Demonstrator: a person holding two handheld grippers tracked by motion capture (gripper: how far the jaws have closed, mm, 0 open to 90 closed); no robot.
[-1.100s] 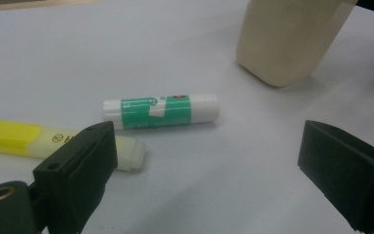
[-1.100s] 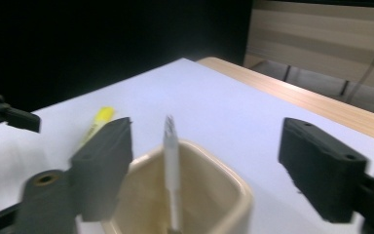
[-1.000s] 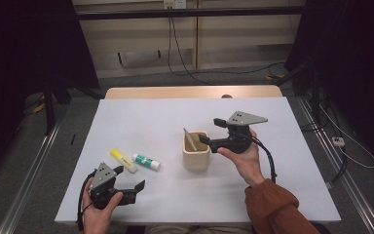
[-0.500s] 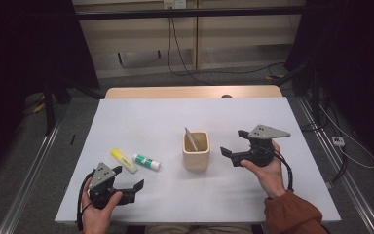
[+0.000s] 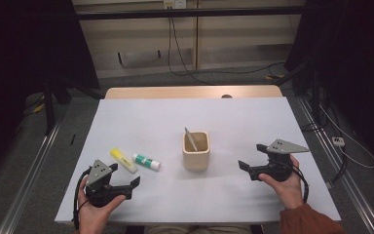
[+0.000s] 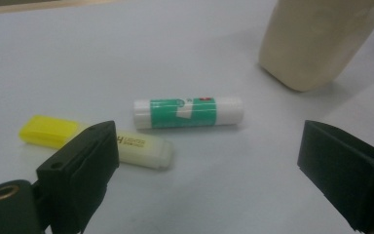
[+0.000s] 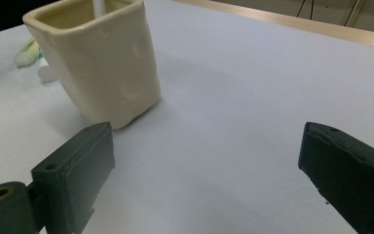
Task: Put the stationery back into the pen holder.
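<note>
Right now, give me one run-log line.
left gripper: open, empty | right gripper: open, empty | beige square cup: holds pen | yellow-capped stick, green-labelled glue stick: on table

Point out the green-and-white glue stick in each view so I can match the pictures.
High view: the green-and-white glue stick lies left of centre on the white table, right of the yellow-capped stick.
Left gripper view: mid-frame, lying crosswise beyond the open jaws.
Right gripper view: a white end shows at the left edge, the rest hidden by the cup.
Shared landmark: the beige square cup, upper right in the left gripper view, upper left in the right gripper view.
</note>
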